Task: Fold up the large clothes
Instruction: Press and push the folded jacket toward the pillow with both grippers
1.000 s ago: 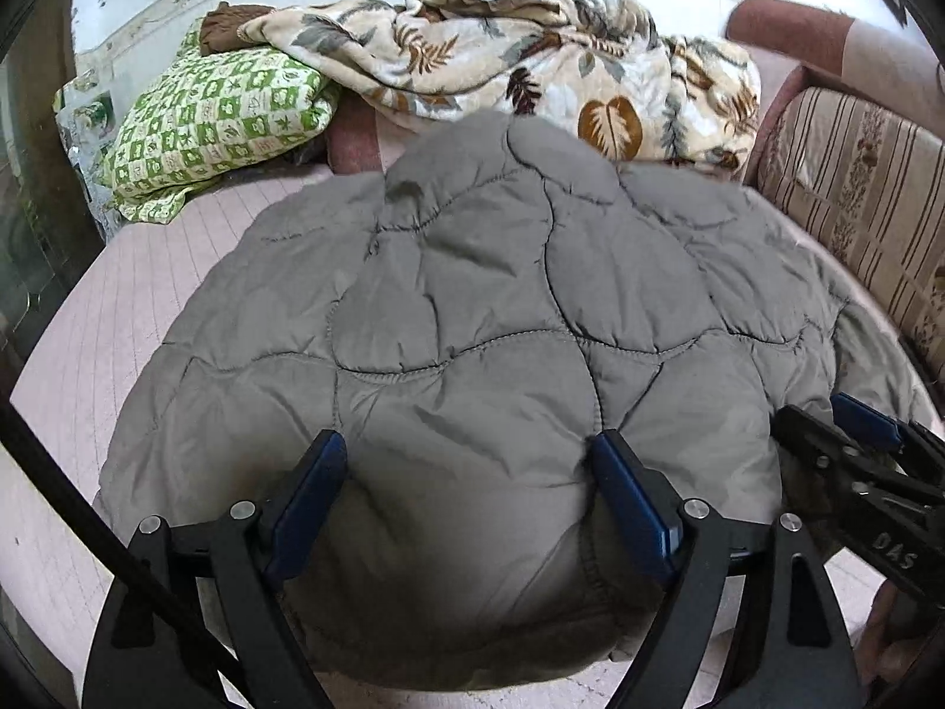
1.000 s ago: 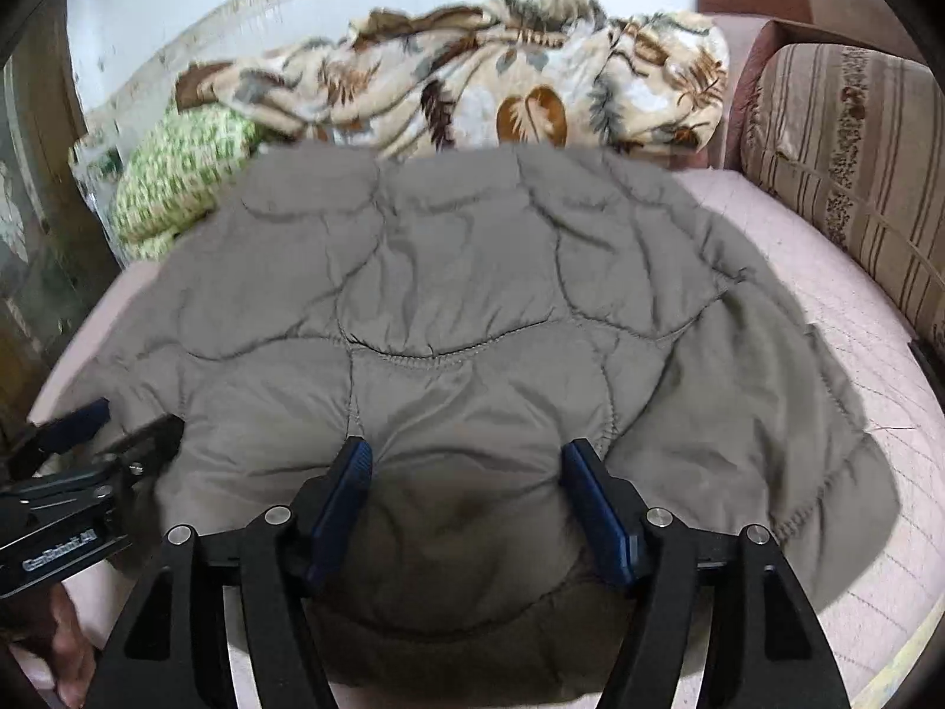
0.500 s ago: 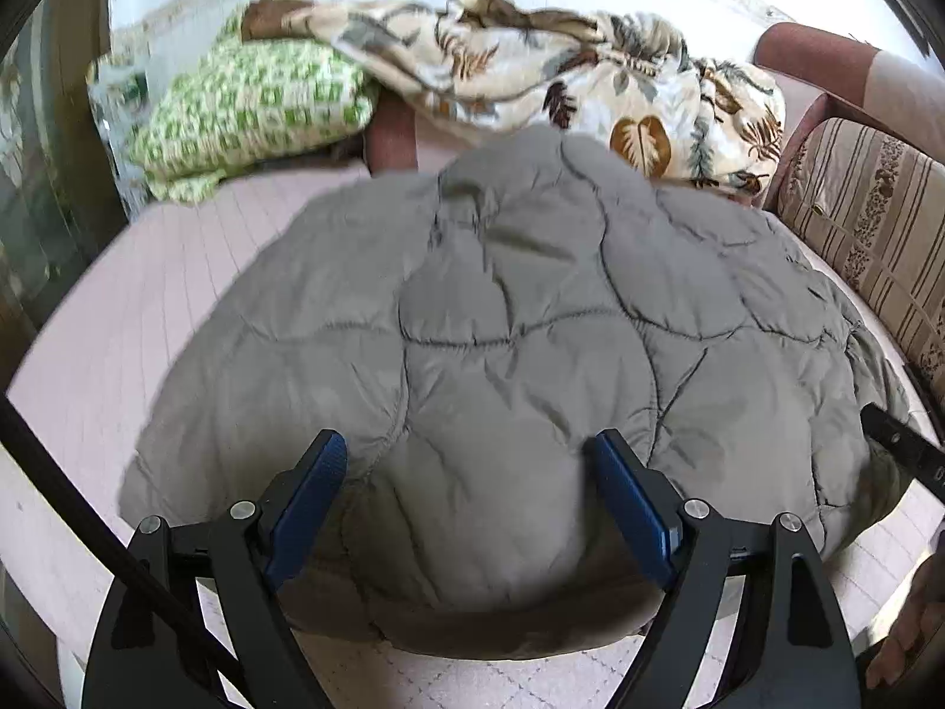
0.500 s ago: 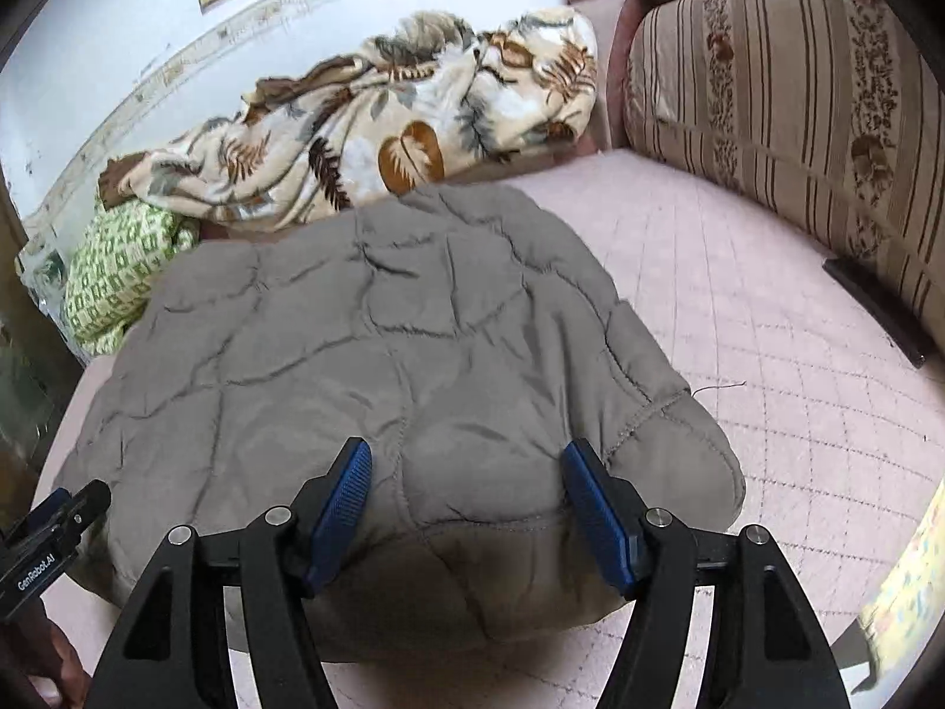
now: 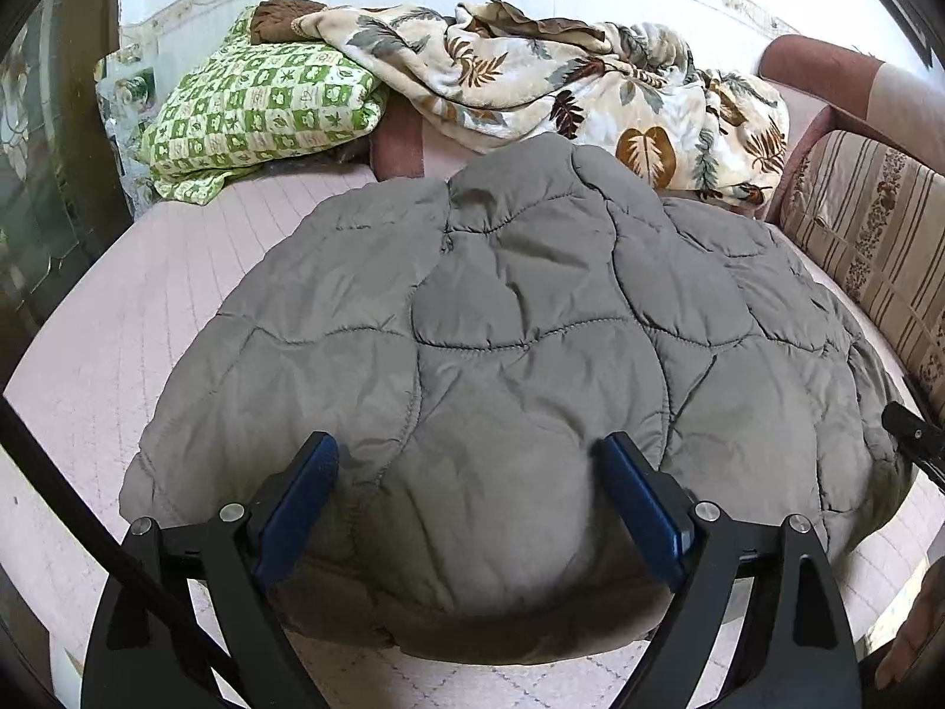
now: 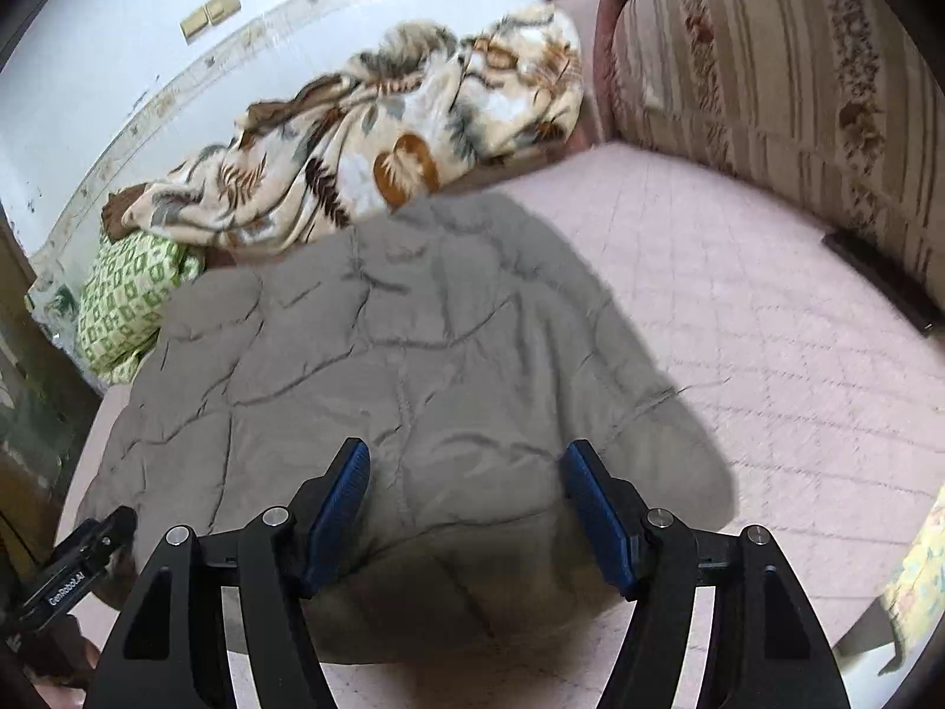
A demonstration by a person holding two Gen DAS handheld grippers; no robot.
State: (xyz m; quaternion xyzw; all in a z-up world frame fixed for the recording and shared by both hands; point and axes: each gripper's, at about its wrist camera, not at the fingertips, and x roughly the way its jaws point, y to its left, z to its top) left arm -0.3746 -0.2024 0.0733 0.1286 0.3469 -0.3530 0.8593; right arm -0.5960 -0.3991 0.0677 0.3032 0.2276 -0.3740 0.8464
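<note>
my left gripper (image 5: 466, 496) is opening over the grey quilted jacket (image 5: 520, 366) folded on the pink mattress (image 5: 118, 319), my right gripper (image 6: 466, 496) has swung right, gaping, gripping nothing: this fold looks laid.

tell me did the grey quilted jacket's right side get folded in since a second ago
Yes. The grey quilted jacket now ends well short of the striped sofa back, baring pink mattress it covered before.

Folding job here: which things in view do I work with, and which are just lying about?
For the job:
- grey quilted padded jacket
- left gripper, jaws opening, jacket hem between them
- right gripper

Lying about:
- leaf-print cream blanket
- green checked pillow
- striped sofa back cushion
</note>
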